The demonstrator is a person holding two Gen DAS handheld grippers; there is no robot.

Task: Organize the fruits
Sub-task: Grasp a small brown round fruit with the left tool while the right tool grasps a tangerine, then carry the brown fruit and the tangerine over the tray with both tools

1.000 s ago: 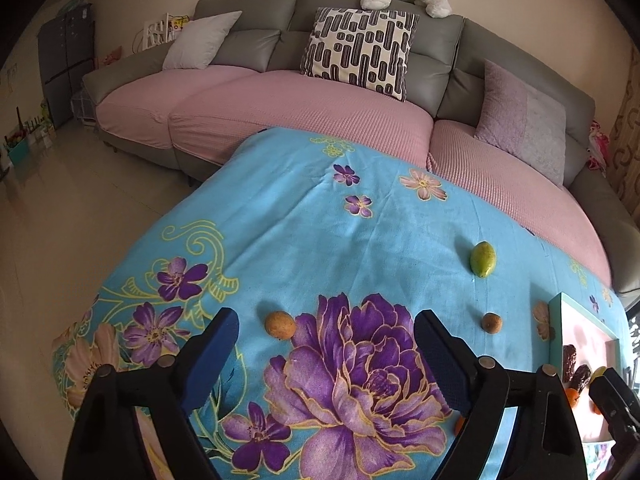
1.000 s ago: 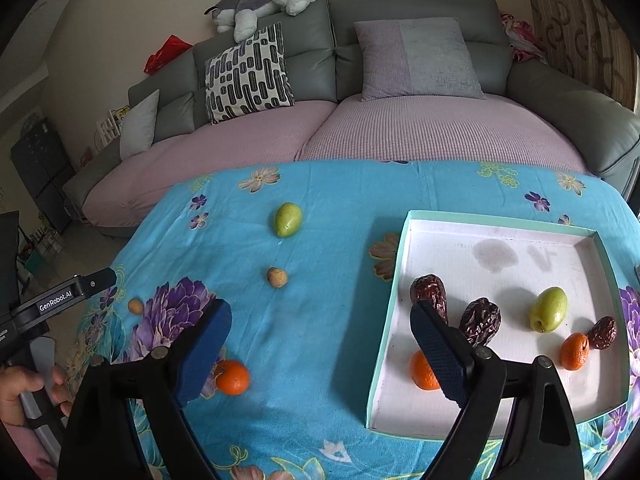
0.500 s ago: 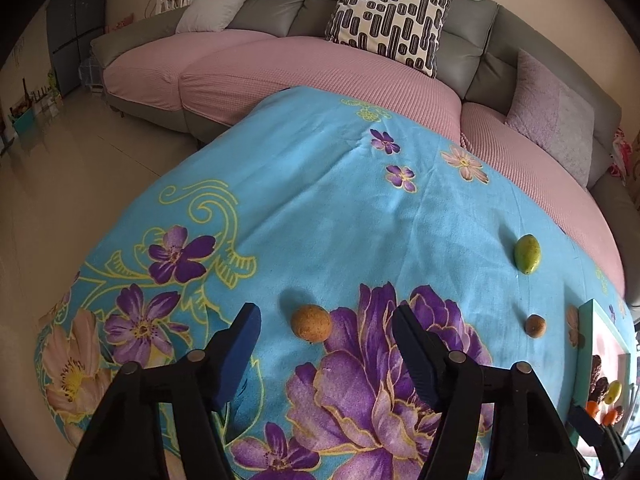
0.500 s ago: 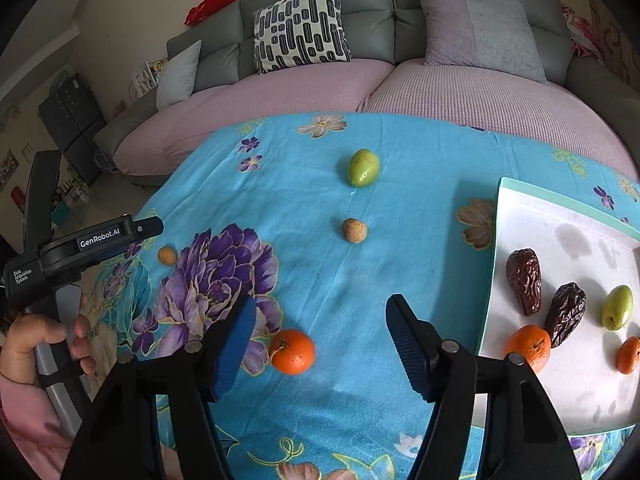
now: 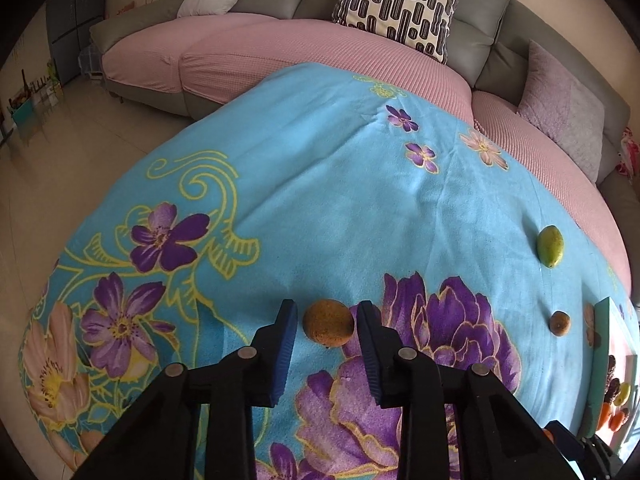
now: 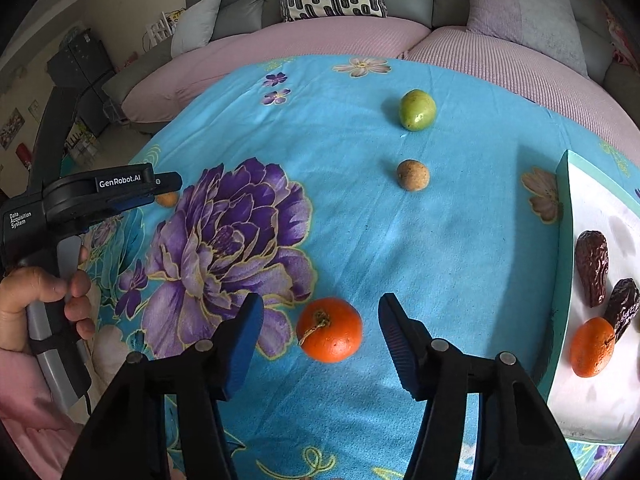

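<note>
On the worktop's blue cloth [image 5: 340, 184], the left gripper [image 5: 327, 322] brackets a longan [image 5: 328, 328], jaws narrow but not clamped; the right gripper [image 6: 320, 320], jaws wide, frames an orange [image 6: 329, 329] (both likely bound for the tray [image 6: 562, 240]).

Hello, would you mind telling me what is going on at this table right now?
A person is sorting fruit with handheld tongs. The left tongs are open around a small brown fruit on the blue floral cloth, the pads close beside it. The right tongs are open on either side of an orange. A green fruit and another brown fruit lie loose on the cloth. The tray already holds dates and an orange.
</note>
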